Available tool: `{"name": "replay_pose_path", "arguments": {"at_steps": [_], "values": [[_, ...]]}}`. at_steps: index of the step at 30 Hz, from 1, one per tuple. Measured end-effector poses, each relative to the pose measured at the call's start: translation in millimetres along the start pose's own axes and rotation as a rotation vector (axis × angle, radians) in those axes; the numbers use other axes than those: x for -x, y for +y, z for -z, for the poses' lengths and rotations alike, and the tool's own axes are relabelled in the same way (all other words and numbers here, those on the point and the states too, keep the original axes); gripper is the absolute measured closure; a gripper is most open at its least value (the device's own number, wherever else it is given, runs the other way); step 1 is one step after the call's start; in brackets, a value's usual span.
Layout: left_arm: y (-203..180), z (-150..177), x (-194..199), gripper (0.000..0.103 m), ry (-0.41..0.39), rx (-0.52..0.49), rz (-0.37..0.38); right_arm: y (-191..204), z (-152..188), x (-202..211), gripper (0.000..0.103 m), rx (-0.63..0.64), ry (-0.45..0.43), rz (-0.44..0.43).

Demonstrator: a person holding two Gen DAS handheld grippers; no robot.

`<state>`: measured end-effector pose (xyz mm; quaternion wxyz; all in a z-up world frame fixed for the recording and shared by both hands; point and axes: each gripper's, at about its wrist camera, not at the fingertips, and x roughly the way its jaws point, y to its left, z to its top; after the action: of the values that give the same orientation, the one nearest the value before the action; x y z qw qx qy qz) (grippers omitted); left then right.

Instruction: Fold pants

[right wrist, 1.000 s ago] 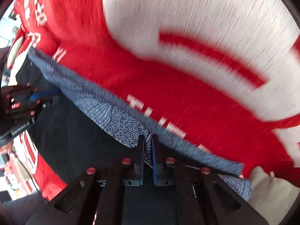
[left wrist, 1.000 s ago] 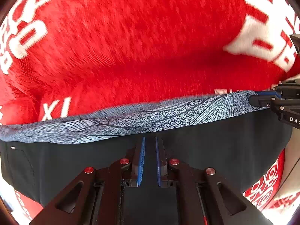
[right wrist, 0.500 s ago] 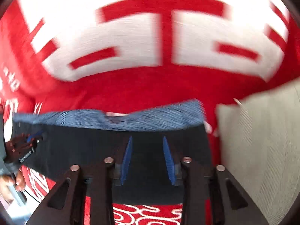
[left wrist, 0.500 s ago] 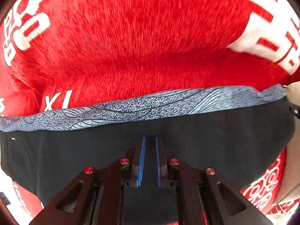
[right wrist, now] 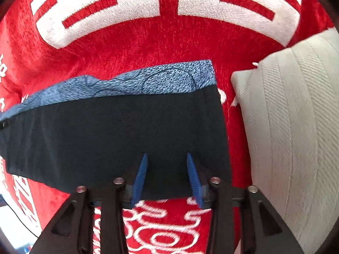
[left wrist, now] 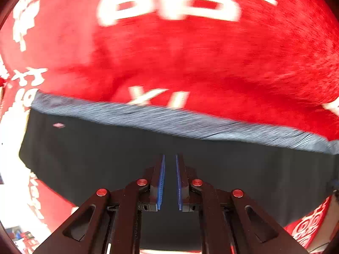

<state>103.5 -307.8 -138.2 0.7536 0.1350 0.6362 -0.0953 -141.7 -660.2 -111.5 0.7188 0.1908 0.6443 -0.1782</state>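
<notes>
Right wrist view shows my right gripper (right wrist: 166,158) pointing down over the pants (right wrist: 118,135), its jaws just having spread apart, nothing pinched between the blue pads. Left wrist view shows my left gripper (left wrist: 169,158) closed to a narrow slit above the same dark cloth; I cannot tell whether it pinches any fabric. The pants lie folded on the red blanket (right wrist: 148,42), grey patterned waistband (right wrist: 148,82) along their far edge, a pale cushion (right wrist: 296,127) just beside their right end.
</notes>
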Motion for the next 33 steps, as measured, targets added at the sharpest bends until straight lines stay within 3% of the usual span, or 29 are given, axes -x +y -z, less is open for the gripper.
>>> {"name": "replay_pose_path", "arguments": {"at_steps": [4,6,10,13,18,23,24,26,29,31,32,33], "values": [[43.7,2.8,-3.1,0.092,0.001,0.031,-0.031,44.7,15.9,11.2,0.044,0.010,-0.018,-0.037],[75.5,10.5,-8.3,0.092,-0.005,0.059,-0.011,71.4,23.1,17.2,0.040,0.036,-0.028,-0.074],[127.1,-6.2,-17.8,0.092,-0.013,0.113,0.081,129.9,23.8,20.6,0.040,0.110,-0.026,-0.159],[157.4,-27.6,-29.6,0.092,-0.018,0.138,0.141,188.7,16.4,20.7,0.040,0.196,-0.039,-0.261],[204.8,-48.4,-29.2,0.091,-0.055,0.091,0.115,308.7,-15.0,25.3,0.038,0.445,-0.114,-0.351],[224.3,-54.5,-56.4,0.091,-0.028,0.038,0.147,420.8,-60.6,7.5,0.038,0.668,-0.124,-0.401],[224.7,-52.7,-61.2,0.091,-0.026,0.035,0.151,423.3,-62.7,9.2,0.038,0.692,-0.112,-0.411],[225.3,-48.5,-64.1,0.091,-0.033,0.036,0.177,475.5,-70.9,-11.0,0.038,0.779,-0.110,-0.378],[225.6,-42.8,-72.9,0.092,-0.046,0.027,0.182,503.6,-72.6,-26.5,0.038,0.879,-0.106,-0.331],[225.9,-41.4,-79.5,0.092,-0.054,0.029,0.178,519.2,-75.0,-45.0,0.048,0.900,-0.058,-0.290],[226.3,-41.0,-81.8,0.092,-0.068,0.033,0.181,525.6,-78.2,-62.4,0.088,0.882,0.024,-0.265],[227.0,-41.6,-83.6,0.091,-0.074,0.042,0.188,525.9,-80.4,-71.3,0.099,0.862,0.079,-0.260]]}}
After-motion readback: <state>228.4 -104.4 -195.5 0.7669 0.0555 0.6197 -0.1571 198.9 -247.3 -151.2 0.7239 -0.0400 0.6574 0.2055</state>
